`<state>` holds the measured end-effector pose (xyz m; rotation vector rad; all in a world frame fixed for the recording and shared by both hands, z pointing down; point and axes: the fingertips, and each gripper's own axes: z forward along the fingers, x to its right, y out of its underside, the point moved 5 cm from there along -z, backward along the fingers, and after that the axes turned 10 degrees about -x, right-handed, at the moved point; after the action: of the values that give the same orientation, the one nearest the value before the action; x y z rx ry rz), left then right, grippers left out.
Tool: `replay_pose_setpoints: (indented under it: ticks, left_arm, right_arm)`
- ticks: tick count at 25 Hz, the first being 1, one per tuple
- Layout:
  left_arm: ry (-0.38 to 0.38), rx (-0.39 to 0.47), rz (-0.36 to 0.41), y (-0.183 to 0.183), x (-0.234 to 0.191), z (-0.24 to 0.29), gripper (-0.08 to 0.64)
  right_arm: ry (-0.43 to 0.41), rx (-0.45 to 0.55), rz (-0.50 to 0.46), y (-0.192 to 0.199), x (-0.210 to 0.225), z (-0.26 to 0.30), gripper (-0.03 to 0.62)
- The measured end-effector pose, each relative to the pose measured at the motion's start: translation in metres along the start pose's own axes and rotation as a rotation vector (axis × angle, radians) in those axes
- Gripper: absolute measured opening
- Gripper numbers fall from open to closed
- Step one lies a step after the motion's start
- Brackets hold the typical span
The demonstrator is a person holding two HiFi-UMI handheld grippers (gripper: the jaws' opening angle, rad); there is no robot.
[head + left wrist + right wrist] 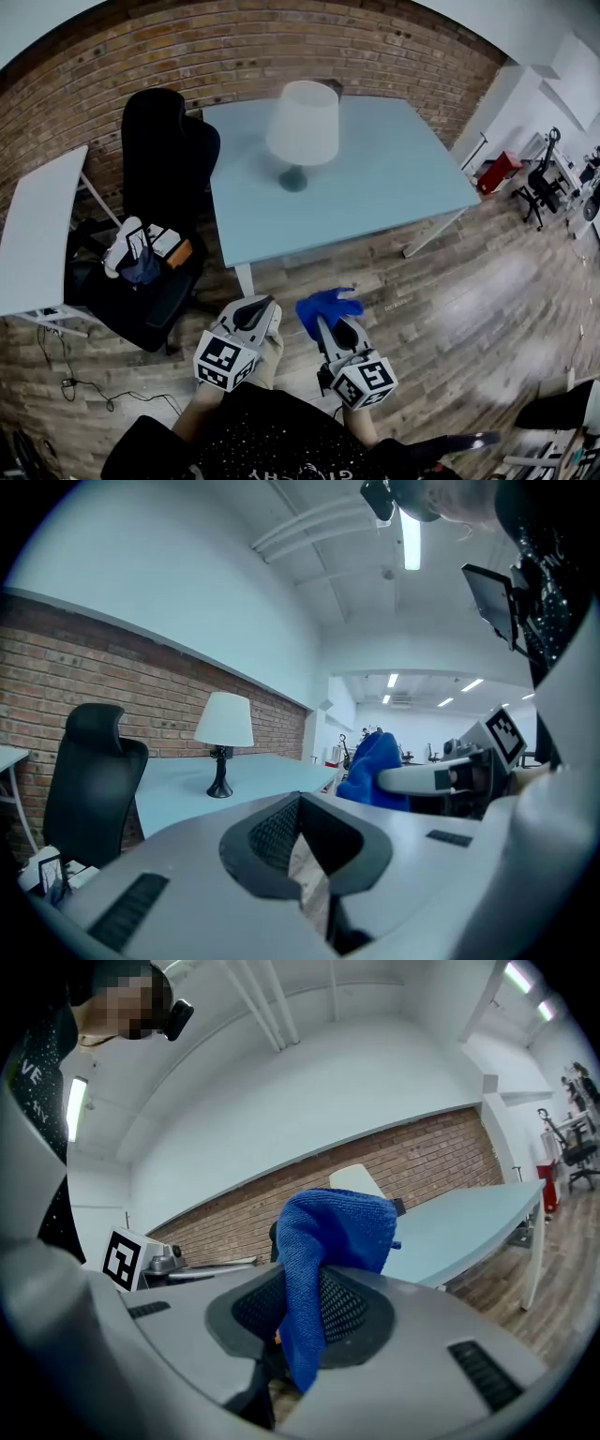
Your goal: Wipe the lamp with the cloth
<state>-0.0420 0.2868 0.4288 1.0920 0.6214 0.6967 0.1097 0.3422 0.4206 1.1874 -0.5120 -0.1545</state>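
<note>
The lamp (pixel 302 124) has a white shade and a dark base and stands on the light blue table (pixel 384 192), far from both grippers. My right gripper (pixel 330 326) is held low over the wooden floor, shut on the blue cloth (pixel 326 307), which bunches up above its jaws. In the right gripper view the cloth (pixel 330 1232) hangs down between the jaws and hides most of the lamp (pixel 357 1178). My left gripper (pixel 255 321) is beside it, shut and holding nothing. The left gripper view shows the lamp (pixel 225 726) on the table (pixel 248 778) and the cloth (pixel 368 766).
A black office chair (pixel 165 155) stands at the table's left side, with small items (pixel 145 249) on its seat. A white desk (pixel 39 234) is further left. Cables (pixel 80 386) lie on the floor. A red object (pixel 498 171) and more chairs (pixel 542 180) are at the right.
</note>
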Motion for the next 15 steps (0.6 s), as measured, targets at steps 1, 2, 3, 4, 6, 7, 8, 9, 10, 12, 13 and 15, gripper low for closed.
replay_pose_setpoints:
  ticks: [1, 2, 3, 4, 6, 7, 8, 9, 10, 12, 13, 15]
  left_arm:
    - [0.009, 0.002, 0.001, -0.003, -0.005, 0.009, 0.009]
    - [0.017, 0.002, 0.005, -0.007, -0.012, 0.02, 0.009]
    - [0.026, 0.002, 0.008, -0.011, -0.019, 0.03, 0.009]
    - [0.035, 0.002, 0.013, -0.016, -0.027, 0.042, 0.009]
    - [0.054, 0.008, 0.024, -0.028, -0.043, 0.066, 0.009]
    - [0.061, 0.012, 0.029, -0.036, -0.052, 0.079, 0.009]
    - [0.065, 0.015, 0.031, -0.044, -0.062, 0.092, 0.009]
    - [0.067, 0.017, 0.032, -0.053, -0.072, 0.106, 0.009]
    - [0.067, 0.019, 0.032, -0.063, -0.083, 0.118, 0.009]
    - [0.068, 0.029, 0.039, -0.083, -0.104, 0.14, 0.009]
    - [0.069, 0.037, 0.047, -0.094, -0.113, 0.151, 0.009]
    - [0.069, 0.055, 0.062, -0.116, -0.131, 0.172, 0.009]
  right_arm:
    - [0.005, 0.002, 0.004, -0.003, 0.007, 0.008, 0.074]
    - [0.008, 0.006, 0.008, -0.008, 0.013, 0.018, 0.074]
    - [0.011, 0.01, 0.013, -0.013, 0.02, 0.028, 0.074]
    - [0.012, 0.013, 0.016, -0.018, 0.027, 0.038, 0.074]
    - [0.012, 0.014, 0.017, -0.032, 0.042, 0.06, 0.074]
    - [0.012, 0.014, 0.016, -0.04, 0.05, 0.071, 0.074]
    - [0.015, 0.014, 0.014, -0.049, 0.059, 0.083, 0.074]
    - [0.018, 0.015, 0.012, -0.058, 0.069, 0.095, 0.074]
    - [0.02, 0.017, 0.01, -0.068, 0.077, 0.107, 0.074]
    - [0.009, 0.028, 0.006, -0.09, 0.09, 0.129, 0.074]
    - [0.0, 0.037, 0.005, -0.101, 0.097, 0.139, 0.074]
    - [-0.01, 0.056, 0.001, -0.123, 0.112, 0.161, 0.074]
